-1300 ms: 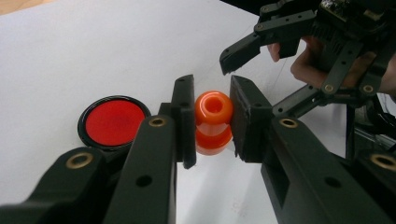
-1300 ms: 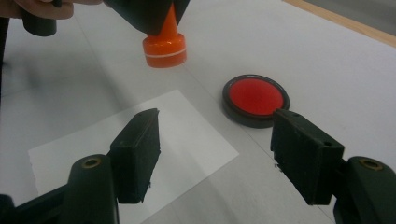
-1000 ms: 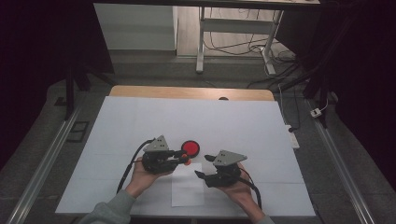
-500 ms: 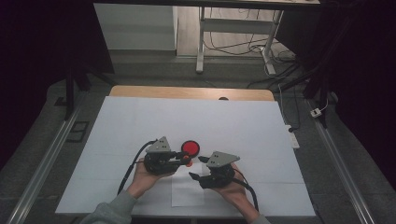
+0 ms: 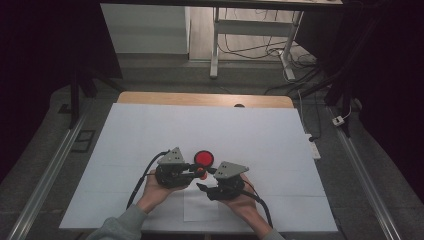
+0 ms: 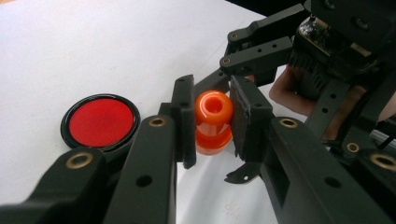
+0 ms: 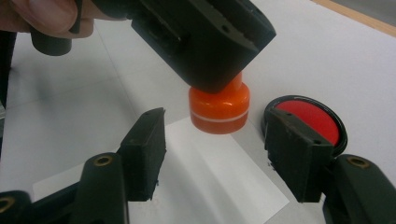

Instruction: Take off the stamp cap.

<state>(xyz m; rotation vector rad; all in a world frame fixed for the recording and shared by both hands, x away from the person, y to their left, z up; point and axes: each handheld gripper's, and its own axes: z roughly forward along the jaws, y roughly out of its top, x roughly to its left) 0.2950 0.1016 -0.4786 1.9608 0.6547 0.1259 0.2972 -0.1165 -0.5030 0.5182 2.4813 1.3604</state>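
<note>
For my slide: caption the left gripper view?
Left gripper clamps orange stamp beside red ink pad on white paper.

**Orange stamp clamped, red disc alongside**

Orange stamp [image 6: 213, 122]: glossy, round, narrow neck over wider base with a pale ring, hollow top. Upright, over a white paper sheet [image 7: 219, 172]. Red disc [image 6: 100, 122] in black rim lies flat just beside it.

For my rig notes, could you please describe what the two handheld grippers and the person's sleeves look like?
Both the left gripper and the right gripper are matt black, each topped by a grey three-cornered plate and trailing a black cable. Their jaws are flat black bars with brass-coloured rivets and rectangular pads. The left sleeve is grey-green.
</note>
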